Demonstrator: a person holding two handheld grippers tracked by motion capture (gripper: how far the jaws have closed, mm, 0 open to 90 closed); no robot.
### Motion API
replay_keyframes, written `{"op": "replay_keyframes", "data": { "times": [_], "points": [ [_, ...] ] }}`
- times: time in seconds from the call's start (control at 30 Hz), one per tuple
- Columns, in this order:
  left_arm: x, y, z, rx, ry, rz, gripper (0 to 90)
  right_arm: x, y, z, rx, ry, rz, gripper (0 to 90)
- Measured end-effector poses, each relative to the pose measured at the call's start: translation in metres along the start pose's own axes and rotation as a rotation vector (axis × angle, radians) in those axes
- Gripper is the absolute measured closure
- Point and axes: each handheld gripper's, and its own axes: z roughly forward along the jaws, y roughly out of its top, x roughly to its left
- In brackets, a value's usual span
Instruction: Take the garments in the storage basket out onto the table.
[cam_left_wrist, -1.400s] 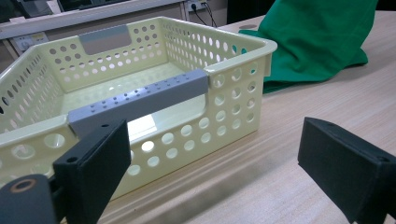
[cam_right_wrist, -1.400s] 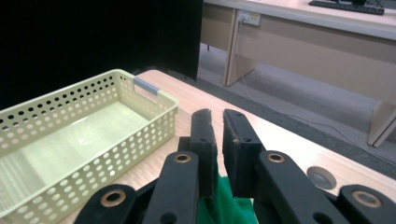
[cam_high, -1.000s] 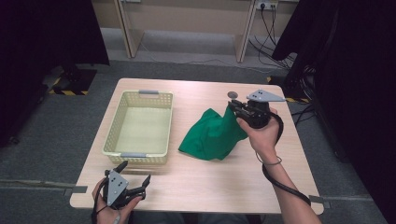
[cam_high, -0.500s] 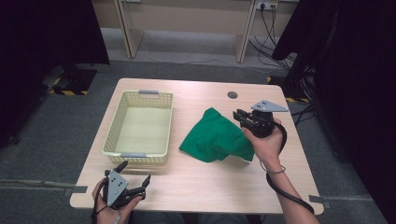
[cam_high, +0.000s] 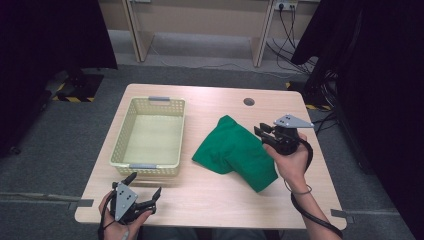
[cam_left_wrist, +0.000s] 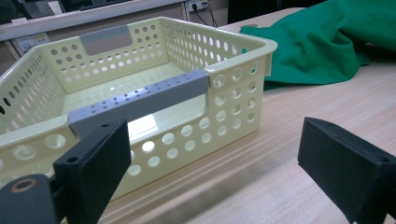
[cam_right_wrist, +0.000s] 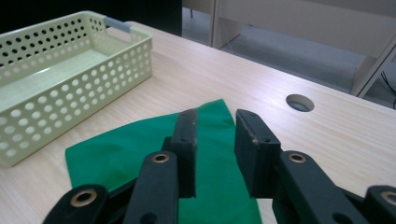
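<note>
A green cloth (cam_high: 235, 152) lies spread flat on the wooden table, right of a pale yellow perforated basket (cam_high: 116, 150) with grey handles. My right gripper (cam_high: 261, 132) hovers at the cloth's right edge, pointing left over it. In the right gripper view its jaws (cam_right_wrist: 215, 119) have just been opening and stand a little apart, with nothing pinched; the cloth (cam_right_wrist: 116, 158) lies below them. My left gripper (cam_high: 146, 183) rests at the table's front left, wide open and empty. In the left gripper view it (cam_left_wrist: 215, 135) faces the basket's near wall (cam_left_wrist: 224, 102), with the cloth (cam_left_wrist: 327, 46) beyond.
A round cable hole (cam_high: 248, 101) sits in the table behind the cloth. The basket interior holds nothing. Bare tabletop (cam_high: 210, 200) runs along the front edge between my two hands. Dark curtains and floor cables surround the table.
The right hand came down toward the near right. The cloth, bunched and lifted a second ago, now lies flat and the jaws have parted off it. The left hand stayed put.
</note>
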Motion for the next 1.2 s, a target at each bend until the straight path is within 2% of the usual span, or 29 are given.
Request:
{"op": "replay_keyframes", "data": {
  "times": [0.47,0.87,1.03,1.2],
  "points": [
    [-0.001,0.000,0.000,-0.004,-0.001,-0.001,8.6,0.042,-0.013,0.011,0.046,0.068,-0.100,63.9],
    [-0.001,0.000,0.000,-0.004,-0.002,0.002,8.6,0.082,-0.025,0.034,0.110,0.154,-0.198,59.7],
    [-0.001,0.000,0.000,-0.005,-0.003,0.003,8.7,0.091,-0.030,0.043,0.139,0.175,-0.218,59.6],
    [-0.001,0.000,0.000,-0.005,-0.004,0.004,8.6,0.094,-0.039,0.052,0.184,0.165,-0.247,59.5]
  ]
}}
